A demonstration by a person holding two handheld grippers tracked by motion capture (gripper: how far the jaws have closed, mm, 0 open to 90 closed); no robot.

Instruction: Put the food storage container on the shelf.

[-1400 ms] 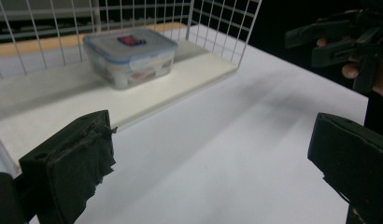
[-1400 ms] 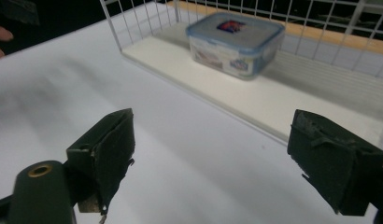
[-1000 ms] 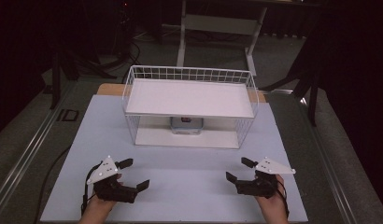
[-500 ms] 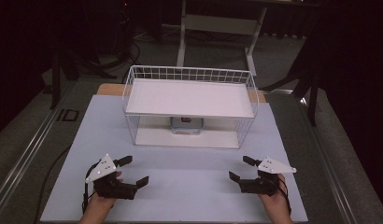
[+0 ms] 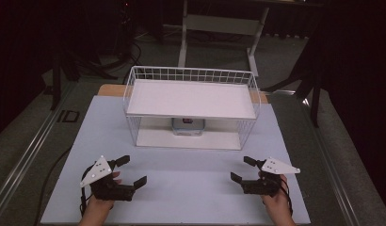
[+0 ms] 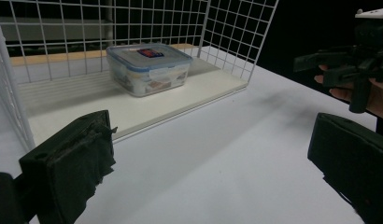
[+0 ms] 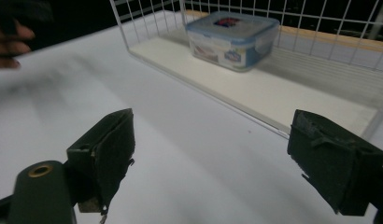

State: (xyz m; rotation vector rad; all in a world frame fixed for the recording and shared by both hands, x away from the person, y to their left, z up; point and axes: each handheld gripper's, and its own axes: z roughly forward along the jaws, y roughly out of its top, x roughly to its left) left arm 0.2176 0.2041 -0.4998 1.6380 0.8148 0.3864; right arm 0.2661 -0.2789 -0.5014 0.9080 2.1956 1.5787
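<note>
Two tools sit low over the white worktop [image 5: 181,183]: the left tool [image 5: 132,170] and the right tool [image 5: 240,169], both with jaws spread wide and empty. Farther off, one wire rack [image 5: 191,101] shelters one lidded plastic container [image 5: 187,126] on its lower shelf.

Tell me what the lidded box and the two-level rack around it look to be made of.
Lidded box: probably clear plastic, glossy; contents show through the walls, and the lid has blue-edged clip flaps. Rack: thin white-coated wire, seemingly metal, in an open grid. Its shelf boards: matte white, smooth, possibly laminate or plastic; the pictures don't settle which.
</note>
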